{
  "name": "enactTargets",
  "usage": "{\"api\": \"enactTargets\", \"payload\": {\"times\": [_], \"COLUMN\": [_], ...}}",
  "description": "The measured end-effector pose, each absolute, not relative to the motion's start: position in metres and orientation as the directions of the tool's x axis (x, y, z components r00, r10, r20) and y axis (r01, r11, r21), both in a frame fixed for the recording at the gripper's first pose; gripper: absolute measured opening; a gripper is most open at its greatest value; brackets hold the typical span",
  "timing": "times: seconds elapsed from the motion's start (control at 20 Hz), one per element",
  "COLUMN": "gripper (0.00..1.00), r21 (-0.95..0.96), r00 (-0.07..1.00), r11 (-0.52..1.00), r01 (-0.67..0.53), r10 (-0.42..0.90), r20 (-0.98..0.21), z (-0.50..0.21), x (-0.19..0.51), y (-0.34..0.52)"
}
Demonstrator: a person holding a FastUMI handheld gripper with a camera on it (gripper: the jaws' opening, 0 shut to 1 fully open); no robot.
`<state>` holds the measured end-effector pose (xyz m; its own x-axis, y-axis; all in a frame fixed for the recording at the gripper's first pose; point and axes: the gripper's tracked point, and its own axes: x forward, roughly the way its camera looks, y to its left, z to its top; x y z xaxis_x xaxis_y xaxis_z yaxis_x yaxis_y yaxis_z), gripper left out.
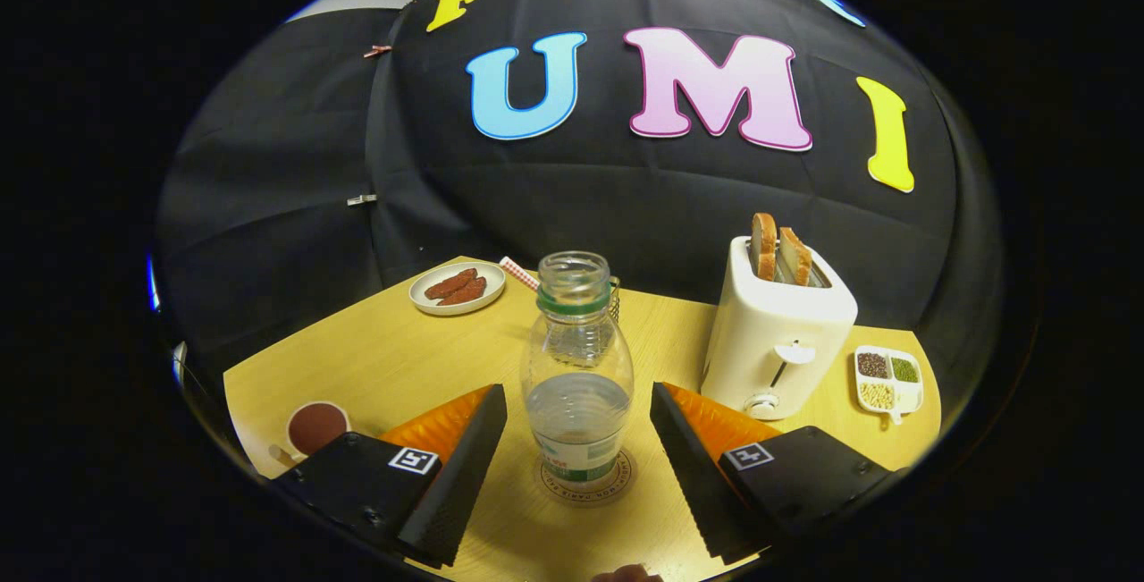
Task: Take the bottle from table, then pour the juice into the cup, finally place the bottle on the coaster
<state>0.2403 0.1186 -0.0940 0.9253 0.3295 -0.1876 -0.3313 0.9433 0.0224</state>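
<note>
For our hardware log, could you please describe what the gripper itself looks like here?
The gripper has two wedge-shaped fingers with textured inner faces, each tapering forward from a boxy base. Each base carries a small square black-and-white tag on top. The fingers stand open on either side of the bottle.

Hand-held gripper (577, 439), wedge-shaped ribbed fingers, square coded markers, screws on blocky mounts

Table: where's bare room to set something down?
Widest bare patch: between the plate, the cup and the bottle. A narrower strip runs between bottle and toaster. Crowded: toaster beside the divided dish; bottle stands on the coaster between the open gripper fingers.
</note>
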Motion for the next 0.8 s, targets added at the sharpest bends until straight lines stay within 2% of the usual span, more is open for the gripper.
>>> {"api": "enactTargets", "payload": {"times": [0.3,0.5,0.8], "gripper": [0.99,0.99,0.96], "r21": [0.008,-0.088,-0.098], "r00": [0.926,0.953,0.963], "r11": [0.935,0.949,0.965], "r01": [-0.355,-0.303,-0.245], "r10": [0.353,0.303,0.254], "r20": [-0.131,-0.012,0.091], "z": [-0.044,0.012,0.072], "x": [0.192,0.156,0.084], "y": [0.111,0.089,0.078]}}
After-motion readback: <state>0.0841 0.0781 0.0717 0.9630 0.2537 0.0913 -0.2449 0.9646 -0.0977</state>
